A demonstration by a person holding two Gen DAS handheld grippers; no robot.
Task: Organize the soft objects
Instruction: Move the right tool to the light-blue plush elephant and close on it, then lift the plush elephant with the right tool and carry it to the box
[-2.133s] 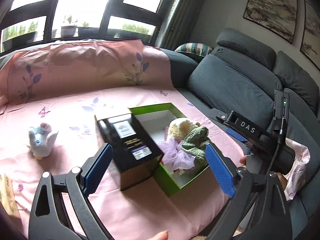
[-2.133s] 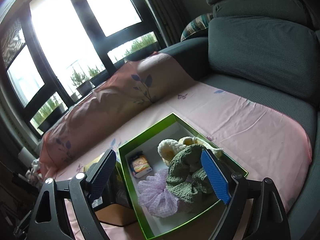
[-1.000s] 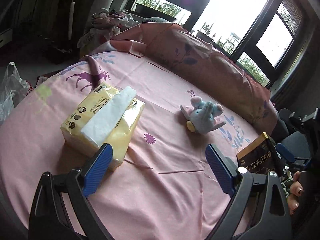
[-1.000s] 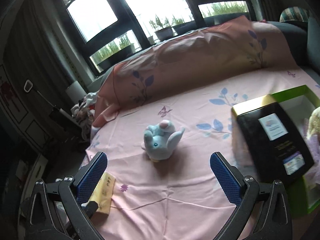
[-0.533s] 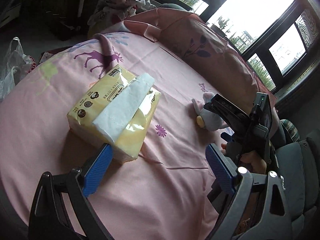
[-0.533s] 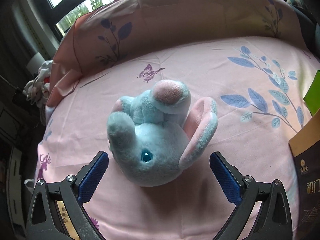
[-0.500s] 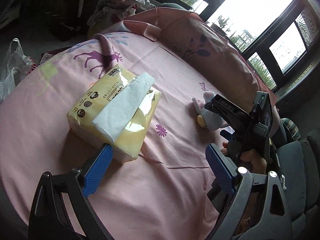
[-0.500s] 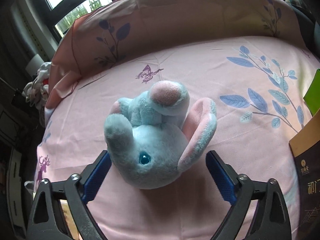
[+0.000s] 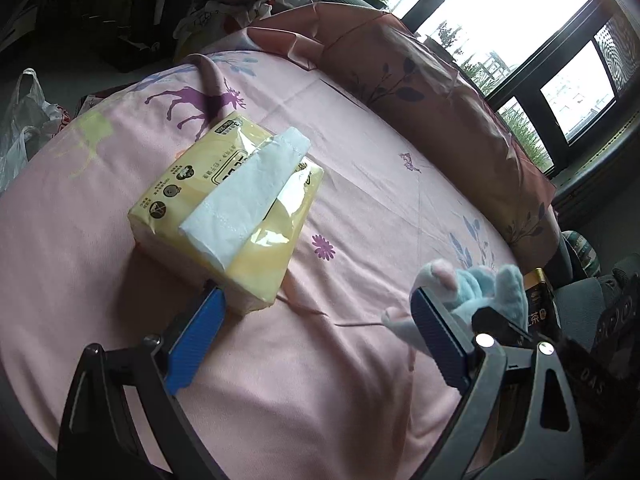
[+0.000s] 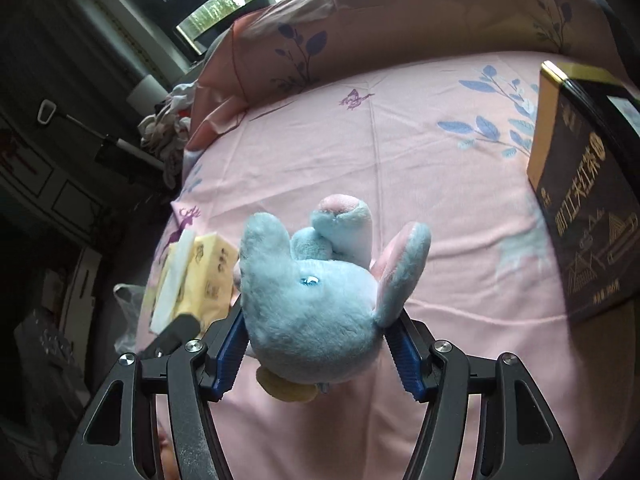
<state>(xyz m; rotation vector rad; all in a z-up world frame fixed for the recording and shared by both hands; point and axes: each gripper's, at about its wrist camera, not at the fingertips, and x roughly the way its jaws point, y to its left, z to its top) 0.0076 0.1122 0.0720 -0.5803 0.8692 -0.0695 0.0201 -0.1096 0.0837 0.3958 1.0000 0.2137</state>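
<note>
A light blue plush elephant (image 10: 316, 300) with pink ears is clamped between the blue pads of my right gripper (image 10: 318, 344) and held above the pink sheet (image 10: 440, 184). It also shows in the left wrist view (image 9: 480, 292), at the right beside my right gripper. My left gripper (image 9: 316, 340) is open and empty, low over the sheet, with its left pad (image 9: 196, 336) next to a yellow tissue pack (image 9: 228, 208). The tissue pack also shows in the right wrist view (image 10: 200, 276).
A black and gold tea box (image 10: 584, 208) stands at the right on the sheet. A pink pillow (image 10: 400, 28) lies along the back under the windows. A plastic bag (image 9: 20, 120) and dark clutter lie off the bed's left edge.
My right gripper has shut on the plush elephant and lifted it off the sheet. My left gripper has moved a little closer to the tissue pack and stays open.
</note>
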